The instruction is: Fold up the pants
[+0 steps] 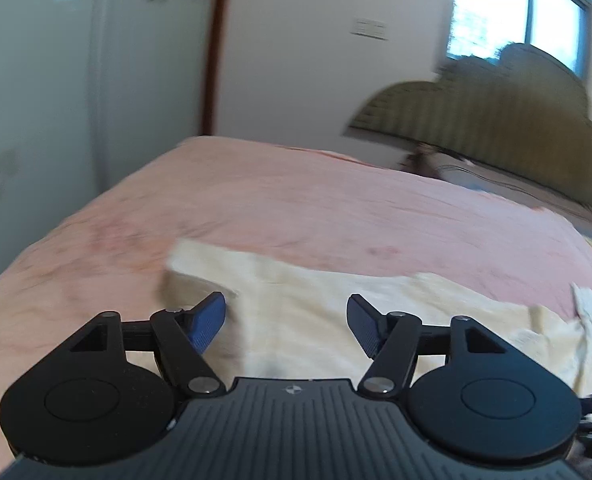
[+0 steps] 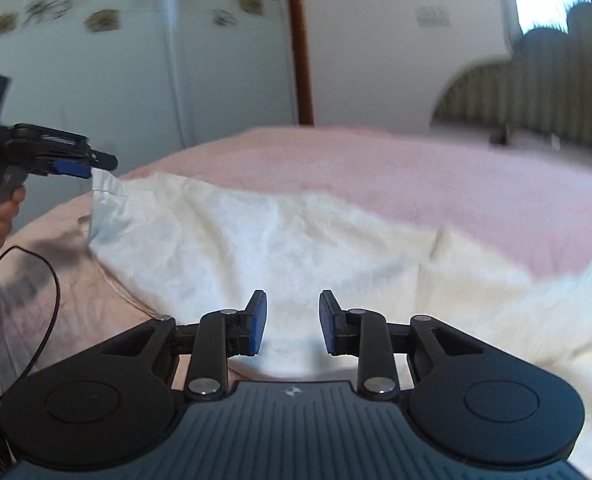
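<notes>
Cream-white pants (image 2: 256, 240) lie spread across a pink bed; they also show in the left wrist view (image 1: 316, 312). My left gripper (image 1: 286, 322) is open, its blue pads wide apart just above the pants' left end. In the right wrist view the left gripper (image 2: 84, 166) hovers beside a raised corner of the pants; whether it touches is unclear. My right gripper (image 2: 290, 320) is open and empty, low over the near edge of the pants.
The pink bedspread (image 1: 296, 208) covers the bed. An olive padded headboard (image 1: 496, 120) stands at the far right under a window. A white wardrobe (image 2: 136, 72) and wall are behind. A black cable (image 2: 48, 280) hangs at the left.
</notes>
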Demonstrator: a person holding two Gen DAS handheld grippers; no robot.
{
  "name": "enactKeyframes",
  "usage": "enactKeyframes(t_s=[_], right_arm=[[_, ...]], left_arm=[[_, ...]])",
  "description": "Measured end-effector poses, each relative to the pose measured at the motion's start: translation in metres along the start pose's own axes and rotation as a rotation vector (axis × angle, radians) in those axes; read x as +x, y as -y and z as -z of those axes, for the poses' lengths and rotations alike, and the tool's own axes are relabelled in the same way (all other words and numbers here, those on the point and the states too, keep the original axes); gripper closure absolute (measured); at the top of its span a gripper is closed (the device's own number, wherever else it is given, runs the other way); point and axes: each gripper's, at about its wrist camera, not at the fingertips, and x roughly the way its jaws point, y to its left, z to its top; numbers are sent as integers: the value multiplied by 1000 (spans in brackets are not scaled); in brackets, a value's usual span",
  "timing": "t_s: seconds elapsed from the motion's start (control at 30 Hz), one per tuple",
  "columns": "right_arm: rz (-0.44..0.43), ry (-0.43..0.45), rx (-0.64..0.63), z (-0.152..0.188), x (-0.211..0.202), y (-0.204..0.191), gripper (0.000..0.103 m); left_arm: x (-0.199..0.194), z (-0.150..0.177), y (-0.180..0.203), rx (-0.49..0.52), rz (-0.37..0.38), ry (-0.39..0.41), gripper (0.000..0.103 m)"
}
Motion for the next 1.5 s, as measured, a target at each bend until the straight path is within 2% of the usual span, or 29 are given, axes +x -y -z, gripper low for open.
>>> enactKeyframes(t_s=[0.03, 0.07, 0.13, 0.2, 0.23, 0.3, 0.33, 0.37, 0.47, 0.57, 0.67, 0.7, 0.73, 0.77, 0.8, 0.87, 0.93, 1.07, 1.17, 1.23, 1.3, 1.33, 1.4, 1.47, 1.5], right_arm=[[22, -60, 34, 5, 9, 7, 75], [45, -84, 47, 10, 11, 11, 75], [26, -22, 73, 15, -10, 18, 75], [77, 53, 107, 13, -37, 33, 74], [149, 83, 133, 11, -54, 50, 72], [314, 117, 196, 10, -80, 88, 58], [395, 138, 226, 12, -92, 110, 41], [473, 156, 258, 15, -103, 134, 30], [671, 173, 369, 26, -129, 205, 30], [771, 129, 523, 41, -141, 270, 30], [735, 70, 660, 59, -138, 313, 29], [699, 92, 685, 63, -139, 318, 29], [665, 108, 686, 63, -139, 320, 33], [626, 109, 675, 61, -138, 321, 63], [590, 104, 660, 59, -137, 322, 79], [590, 71, 611, 50, -133, 319, 93], [614, 53, 533, 43, -132, 314, 96], [704, 74, 426, 24, -130, 313, 99], [725, 47, 404, 19, -117, 325, 99], [820, -31, 375, 22, -103, 334, 99], [860, 1, 396, 26, -111, 330, 98], [844, 54, 415, 27, -121, 322, 98], [753, 128, 419, 28, -137, 301, 98], [625, 82, 393, 26, -137, 286, 98], [574, 16, 385, 24, -129, 281, 98]], left_arm=[[5, 2, 15, 38, 42, -9, 35], [10, 5, 29, 72, 84, -24, 34], [21, 13, 57, 121, 170, -56, 34], [33, 22, 83, 156, 255, -98, 34], [40, 26, 95, 165, 294, -112, 34], [51, 36, 117, 171, 357, -127, 34], [56, 40, 126, 170, 382, -131, 34], [61, 45, 134, 168, 400, -132, 34], [70, 61, 159, 185, 413, -137, 34], [80, 74, 171, 214, 393, -157, 33], [81, 86, 176, 263, 374, -123, 29], [80, 88, 178, 283, 369, -113, 28], [80, 89, 180, 298, 365, -109, 27], [79, 88, 180, 306, 367, -107, 26], [79, 87, 180, 307, 370, -109, 26], [79, 82, 182, 290, 382, -114, 26], [77, 75, 185, 265, 417, -108, 26], [73, 64, 202, 257, 483, -97, 26], [76, 65, 221, 271, 521, -123, 26], [77, 69, 232, 282, 550, -138, 26], [76, 73, 239, 306, 562, -132, 26], [76, 76, 243, 316, 564, -130, 26], [78, 79, 249, 320, 581, -138, 26], [81, 82, 257, 322, 603, -158, 26], [82, 84, 261, 328, 610, -166, 26]])
